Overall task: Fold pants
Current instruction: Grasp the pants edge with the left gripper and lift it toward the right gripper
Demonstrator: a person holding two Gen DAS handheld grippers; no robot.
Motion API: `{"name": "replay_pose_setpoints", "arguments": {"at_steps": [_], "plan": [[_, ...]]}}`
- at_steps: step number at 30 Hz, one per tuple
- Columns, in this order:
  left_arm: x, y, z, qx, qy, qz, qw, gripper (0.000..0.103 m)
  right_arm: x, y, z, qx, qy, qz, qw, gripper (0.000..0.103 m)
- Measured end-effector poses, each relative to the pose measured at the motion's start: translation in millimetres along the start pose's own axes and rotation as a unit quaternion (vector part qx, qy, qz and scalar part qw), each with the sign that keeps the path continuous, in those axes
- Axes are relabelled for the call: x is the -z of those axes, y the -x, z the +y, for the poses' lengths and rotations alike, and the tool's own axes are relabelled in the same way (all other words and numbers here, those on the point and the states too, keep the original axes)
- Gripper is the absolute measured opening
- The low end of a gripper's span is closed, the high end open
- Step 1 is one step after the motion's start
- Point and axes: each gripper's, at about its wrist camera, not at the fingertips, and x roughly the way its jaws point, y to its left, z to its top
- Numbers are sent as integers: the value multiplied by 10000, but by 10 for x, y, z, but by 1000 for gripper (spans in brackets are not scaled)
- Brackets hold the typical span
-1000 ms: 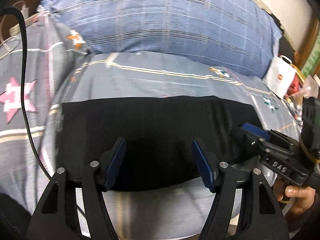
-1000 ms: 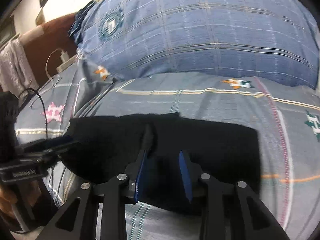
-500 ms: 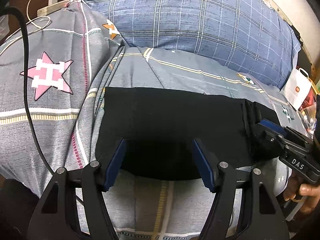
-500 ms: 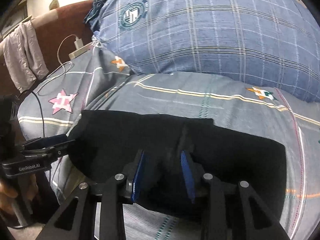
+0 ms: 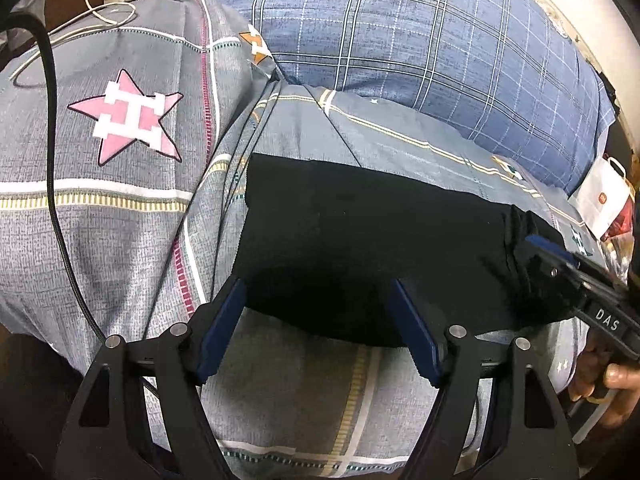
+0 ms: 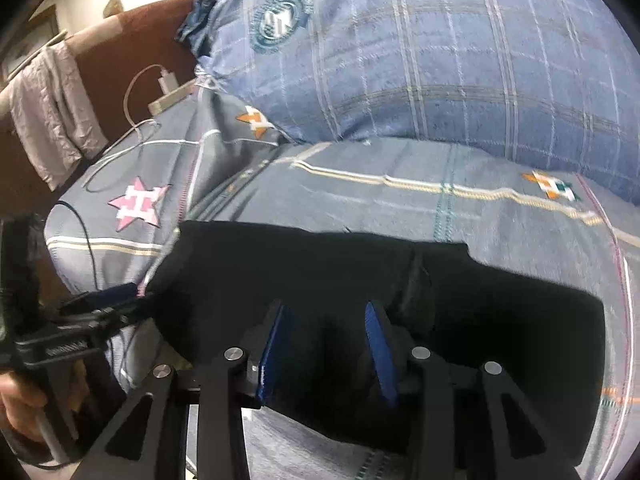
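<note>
Black pants (image 5: 360,232) lie folded in a wide band on the grey patterned bedspread (image 5: 120,200); they also show in the right wrist view (image 6: 500,320). My left gripper (image 5: 318,304) is open, its blue pads at the pants' near edge, empty. My right gripper (image 6: 326,328) has its blue pads narrowly apart with a bunch of black cloth between them. It shows in the left wrist view (image 5: 548,256) at the pants' right end. The left gripper shows in the right wrist view (image 6: 116,296) at the pants' left end.
A large blue plaid pillow (image 5: 420,40) lies behind the pants. A white charger and cable (image 6: 160,92) lie at the back left, a black cable (image 5: 56,160) runs down the left. A white paper bag (image 5: 604,200) stands at the right. A brown headboard (image 6: 132,56) holds grey cloth (image 6: 52,112).
Both grippers have pulled back and up, so more of the bed shows. The pants' right end has bunched in the right gripper. The left gripper stays open.
</note>
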Motion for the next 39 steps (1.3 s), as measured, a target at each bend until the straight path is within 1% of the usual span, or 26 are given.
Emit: {"name": "replay_pose_setpoints", "arguments": {"at_steps": [6, 11, 14, 20, 26, 30, 31, 33, 34, 36, 39], "plan": [[40, 30, 42, 105, 121, 33, 9999, 76, -118, -110, 201, -165, 260, 41, 9995, 45], [99, 23, 100, 212, 310, 168, 9992, 76, -175, -302, 310, -239, 436, 172, 9986, 46], [146, 64, 143, 311, 412, 169, 9985, 76, -219, -418, 355, -269, 526, 280, 9979, 46], [218, 116, 241, 499, 672, 224, 9962, 76, -351, -605, 491, -474, 840, 378, 9946, 47], [208, -40, 217, 717, 754, 439, 9936, 76, -491, -787, 635, -508, 1163, 503, 9906, 47], [192, -173, 211, 783, 859, 579, 9915, 76, -593, -852, 685, -559, 1369, 499, 9878, 48], [188, -198, 211, 799, 884, 597, 9911, 77, -627, -869, 694, -588, 1408, 485, 9871, 48], [161, -210, 198, 869, 924, 523, 9905, 84, -714, -936, 718, -646, 1502, 474, 9854, 50], [148, -221, 199, 906, 956, 518, 9899, 85, -740, -964, 729, -663, 1545, 482, 9846, 50], [123, -246, 209, 943, 1030, 463, 9891, 86, -803, -1075, 782, -743, 1715, 553, 9808, 56], [93, -277, 218, 987, 1025, 366, 9891, 87, -831, -1283, 926, -795, 2060, 779, 9722, 58]]}}
